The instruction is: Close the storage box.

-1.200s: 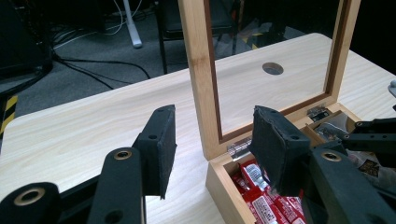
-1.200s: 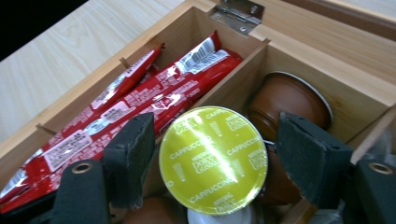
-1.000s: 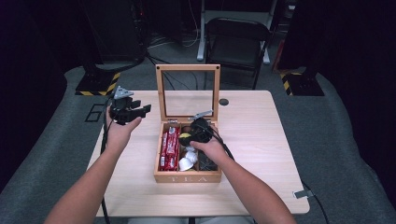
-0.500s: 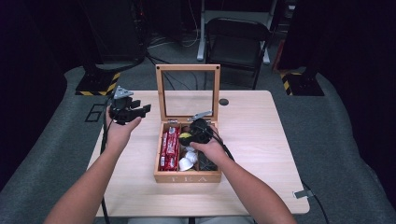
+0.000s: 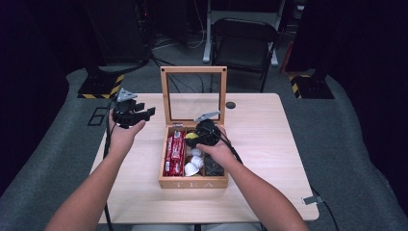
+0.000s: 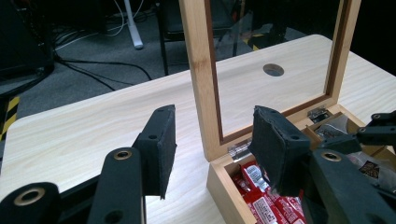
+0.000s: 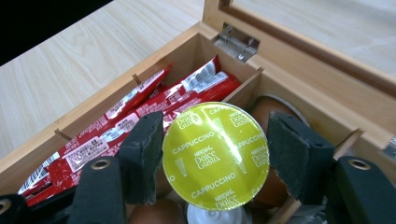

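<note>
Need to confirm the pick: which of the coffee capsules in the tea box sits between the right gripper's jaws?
The yellow-green Cappuccino capsule, foil lid up, between the right gripper jaws. The others are brown or white and lie lower in the tea box.

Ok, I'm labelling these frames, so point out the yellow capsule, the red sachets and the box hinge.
yellow capsule [image 7: 215, 156], right gripper view, middle of its printed foil lid.
red sachets [image 5: 175, 153], high view, middle of the stack in the box's left compartment.
box hinge [image 7: 238, 41], right gripper view, centre of the metal leaf.

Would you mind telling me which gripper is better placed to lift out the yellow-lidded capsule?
Right. The right gripper already has its jaws either side of the cappuccino capsule in the tea box; the left gripper hangs open beside the box.
</note>
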Motion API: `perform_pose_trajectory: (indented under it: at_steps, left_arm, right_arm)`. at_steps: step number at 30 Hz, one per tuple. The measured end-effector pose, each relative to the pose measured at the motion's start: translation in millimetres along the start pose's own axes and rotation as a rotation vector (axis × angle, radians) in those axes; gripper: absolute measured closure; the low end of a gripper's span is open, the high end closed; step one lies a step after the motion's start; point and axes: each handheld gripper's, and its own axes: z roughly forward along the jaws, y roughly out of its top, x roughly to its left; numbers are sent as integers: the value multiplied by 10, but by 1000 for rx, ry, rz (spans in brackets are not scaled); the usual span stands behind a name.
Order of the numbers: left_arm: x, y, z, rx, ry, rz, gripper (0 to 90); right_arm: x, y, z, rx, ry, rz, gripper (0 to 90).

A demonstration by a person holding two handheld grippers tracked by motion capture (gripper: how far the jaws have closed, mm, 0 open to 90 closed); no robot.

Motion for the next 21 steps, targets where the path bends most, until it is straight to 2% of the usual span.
perform_pose_trajectory:
  at_steps: [5, 6, 7, 11, 12, 14, 21]
  left_arm:
    - [0, 15, -12, 1, 2, 2, 500]
    - [-1, 17, -13, 1, 2, 1, 500]
    - [-2, 19, -12, -1, 2, 1, 500]
    - [-1, 22, -11, -1, 4, 0, 500]
    - [0, 22, -12, 2, 4, 0, 500]
    - [1, 21, -11, 3, 4, 1, 500]
    - [0, 20, -11, 3, 6, 0, 500]
  right_arm:
    - [-17, 34, -92, -16, -6, 2, 372]
    - [-8, 42, -115, -15, -6, 19, 372]
    - [-22, 53, -136, -22, -8, 5, 372]
    - [-37, 93, -233, -37, -20, 9, 372]
    - [-55, 101, -258, -38, -22, -8, 372]
    - [-71, 112, -306, -46, -29, -11, 372]
    - [-134, 119, -461, -59, -51, 8, 372]
